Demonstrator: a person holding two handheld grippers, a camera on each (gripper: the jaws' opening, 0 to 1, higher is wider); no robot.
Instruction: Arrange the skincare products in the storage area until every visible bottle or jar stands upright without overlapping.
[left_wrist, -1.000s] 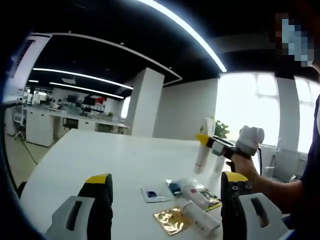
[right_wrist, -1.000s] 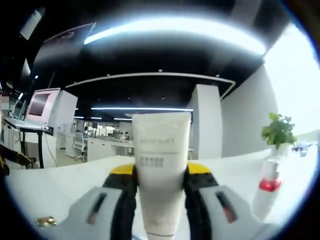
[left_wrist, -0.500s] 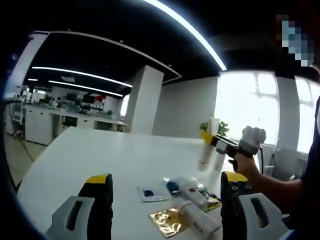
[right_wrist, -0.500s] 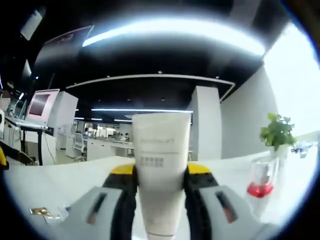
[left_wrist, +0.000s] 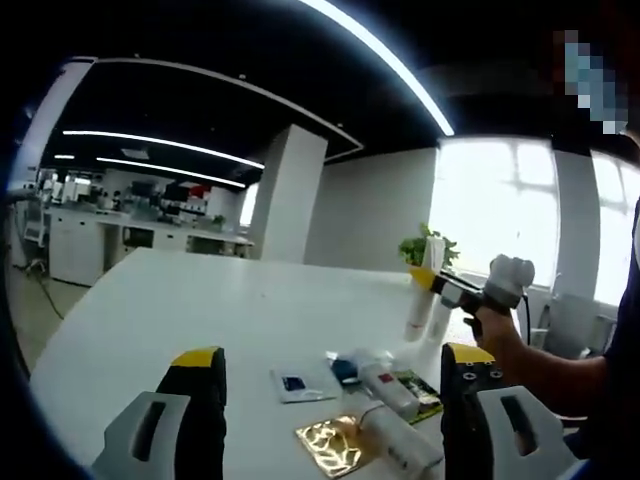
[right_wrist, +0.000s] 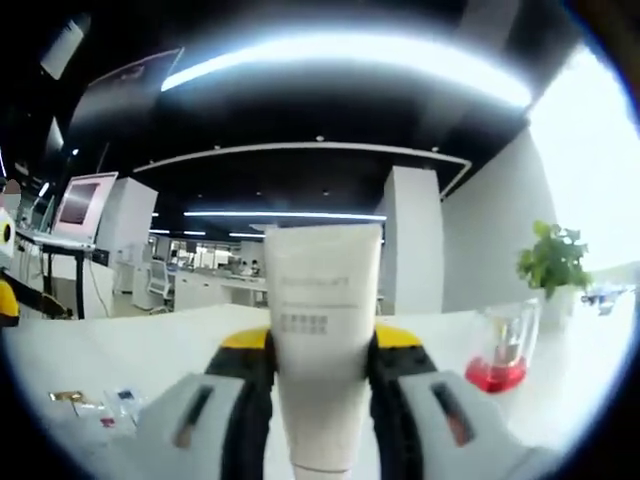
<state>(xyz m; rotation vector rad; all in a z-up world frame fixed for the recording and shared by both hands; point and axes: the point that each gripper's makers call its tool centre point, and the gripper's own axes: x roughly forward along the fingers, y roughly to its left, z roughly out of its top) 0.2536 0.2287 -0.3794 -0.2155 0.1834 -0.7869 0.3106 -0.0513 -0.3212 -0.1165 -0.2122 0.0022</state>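
My right gripper (right_wrist: 320, 372) is shut on a white tube (right_wrist: 321, 335) that stands upright between its yellow-tipped jaws. In the left gripper view the same tube (left_wrist: 421, 296) hangs over the far right of the white table (left_wrist: 180, 310), held by the right gripper (left_wrist: 447, 290) in a person's hand. My left gripper (left_wrist: 330, 405) is open, with nothing between its jaws. Ahead of it lie two white tubes (left_wrist: 400, 443) (left_wrist: 385, 388) on their sides, a gold sachet (left_wrist: 328, 445) and a blue-printed sachet (left_wrist: 293, 383). A clear bottle with a red part (right_wrist: 499, 352) stands to the right.
A potted plant (right_wrist: 547, 262) stands at the table's far right edge. Small sachets (right_wrist: 90, 405) lie at the lower left of the right gripper view. Desks and a monitor (right_wrist: 84, 204) fill the room behind. The person's arm (left_wrist: 550, 375) reaches in from the right.
The right gripper has carried the white tube a little farther right over the table. In its view the red-part bottle has drifted toward the middle and the sachets have come into sight.
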